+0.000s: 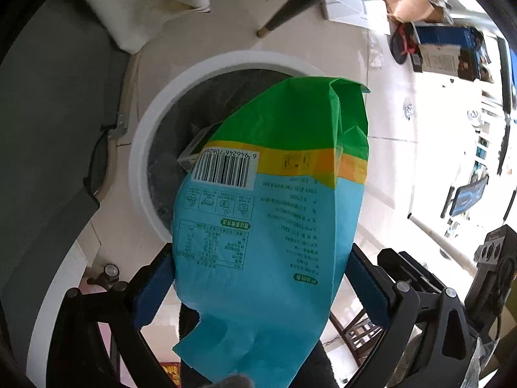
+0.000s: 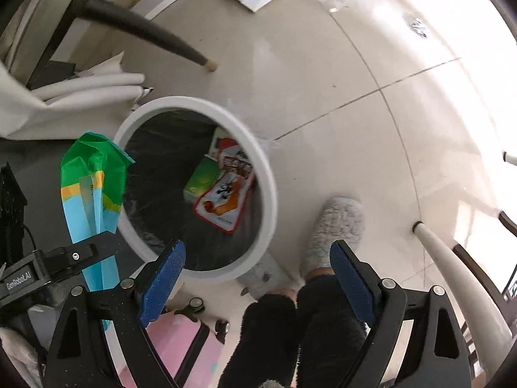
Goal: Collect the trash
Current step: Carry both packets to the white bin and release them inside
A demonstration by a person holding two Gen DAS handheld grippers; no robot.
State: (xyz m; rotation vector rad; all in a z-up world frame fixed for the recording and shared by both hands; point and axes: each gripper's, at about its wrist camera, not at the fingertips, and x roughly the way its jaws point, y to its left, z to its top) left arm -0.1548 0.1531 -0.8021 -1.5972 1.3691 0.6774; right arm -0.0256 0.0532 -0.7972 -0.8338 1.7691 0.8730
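left gripper (image 1: 258, 278) grasping bag (image 1: 274, 194) beside bin (image 2: 268, 174) rim | right gripper (image 2: 258, 287) released | risk: bag drops outside bin

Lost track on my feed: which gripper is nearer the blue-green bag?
Left. The left gripper is shut on the blue-green bag above the bin; the right gripper hangs open beside it, empty.
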